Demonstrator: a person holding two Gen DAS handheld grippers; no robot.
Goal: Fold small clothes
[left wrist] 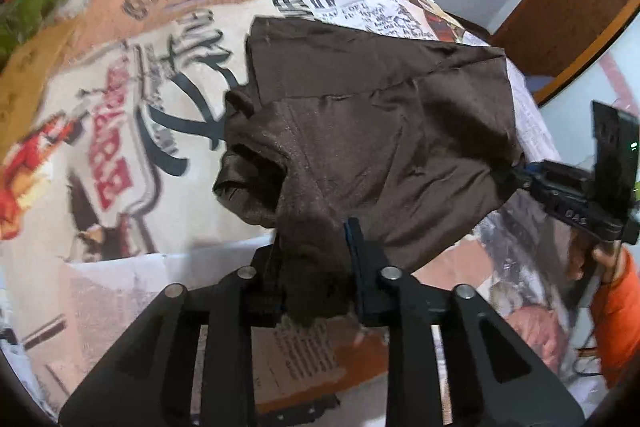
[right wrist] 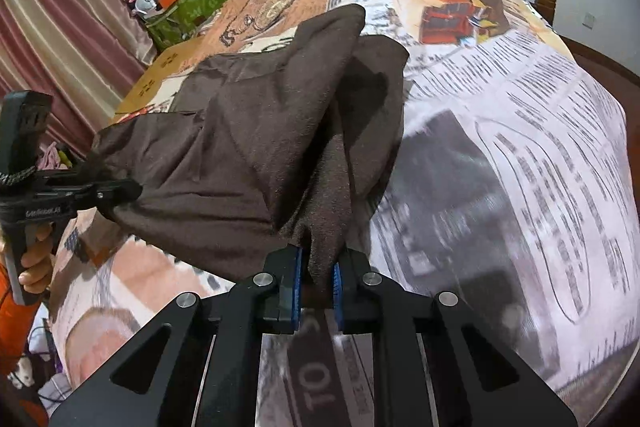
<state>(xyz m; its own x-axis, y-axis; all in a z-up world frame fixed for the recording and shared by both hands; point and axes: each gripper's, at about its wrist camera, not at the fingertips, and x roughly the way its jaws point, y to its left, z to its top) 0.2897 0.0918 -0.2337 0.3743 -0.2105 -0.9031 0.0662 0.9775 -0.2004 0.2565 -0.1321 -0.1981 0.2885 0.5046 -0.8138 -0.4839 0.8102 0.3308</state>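
The printed cover [right wrist: 520, 131], newsprint and orange patches spread over the surface, fills both views. Above it hangs the brown garment [left wrist: 380, 115], a small dark-brown piece with a soft sheen, stretched between the two grippers and sagging in folds toward the cover; its far edge lies on the print. The left gripper [left wrist: 314, 267] pinches a bunched corner between its pads, and the right gripper [right wrist: 318, 283] is pressed together on another gathered corner (blue pads showing either side). The cover under the garment is hidden, and its print is blurred. Right of the garment the cover lies bare to its rounded edge. A hand [right wrist: 36, 263] grips the left handle.
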